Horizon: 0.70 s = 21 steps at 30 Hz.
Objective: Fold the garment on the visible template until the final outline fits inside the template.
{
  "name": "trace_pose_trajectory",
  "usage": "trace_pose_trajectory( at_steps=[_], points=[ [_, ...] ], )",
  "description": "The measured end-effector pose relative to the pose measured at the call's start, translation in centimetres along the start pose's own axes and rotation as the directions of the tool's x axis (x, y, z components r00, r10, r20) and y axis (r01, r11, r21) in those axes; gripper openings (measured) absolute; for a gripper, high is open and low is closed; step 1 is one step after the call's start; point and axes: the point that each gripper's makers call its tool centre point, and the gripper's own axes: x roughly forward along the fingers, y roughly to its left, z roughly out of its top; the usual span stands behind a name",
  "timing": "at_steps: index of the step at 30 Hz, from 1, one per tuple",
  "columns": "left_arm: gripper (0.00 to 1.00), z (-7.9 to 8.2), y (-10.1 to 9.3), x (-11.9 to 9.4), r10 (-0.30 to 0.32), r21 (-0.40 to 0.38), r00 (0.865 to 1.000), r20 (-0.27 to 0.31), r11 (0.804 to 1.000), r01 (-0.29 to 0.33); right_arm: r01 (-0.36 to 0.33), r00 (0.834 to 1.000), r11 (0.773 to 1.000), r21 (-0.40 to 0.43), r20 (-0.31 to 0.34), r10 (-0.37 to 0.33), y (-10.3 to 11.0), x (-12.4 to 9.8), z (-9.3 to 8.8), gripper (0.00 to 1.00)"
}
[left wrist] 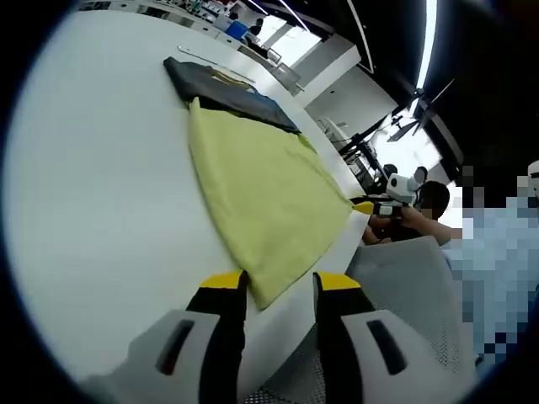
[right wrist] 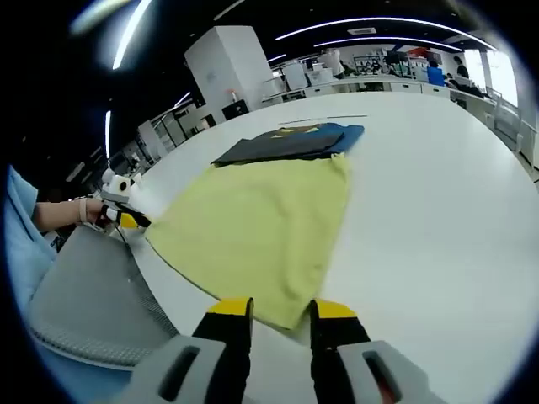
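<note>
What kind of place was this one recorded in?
Probably a large open lab or workshop hall: long white table, further benches with equipment behind, strip lights on a dark ceiling. A yellow garment lies on the table.

A yellow-green garment lies spread flat on the white table. Its near corner sits between the yellow-tipped jaws of the left gripper, which stand apart. At the garment's far edge, a dark folded garment touches it. At the garment's right corner, the other gripper meets the table edge, with a person's hand behind it.
</note>
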Motion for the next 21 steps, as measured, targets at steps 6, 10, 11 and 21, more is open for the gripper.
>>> trace_pose_trajectory(
  at_steps=[6,10,11,21],
  points=[
    [0.12,-1.2,0.0,0.2,0.011,-0.081,0.999,-0.034,0.997,-0.014,0.011,1.000,0.999,0.048,-0.005,-0.011,-0.4,-0.2,-0.4,0.06],
    [0.04,-1.2,0.7,0.1,0.029,-0.112,0.999,-0.021,0.993,-0.031,0.015,1.000,0.995,0.097,0.006,-0.016,-0.8,-0.1,-0.3,0.00],
    [0.03,-1.2,0.7,0.1,0.035,-0.121,0.999,-0.029,0.992,-0.038,0.018,1.000,0.994,0.103,0.006,-0.019,-0.8,-0.1,-0.3,0.00],
    [0.00,-0.9,-0.4,-0.6,0.017,-0.125,0.998,-0.053,0.992,-0.023,-0.018,1.000,0.993,0.115,0.018,0.016,0.0,-1.4,0.7,0.00]
  ],
)
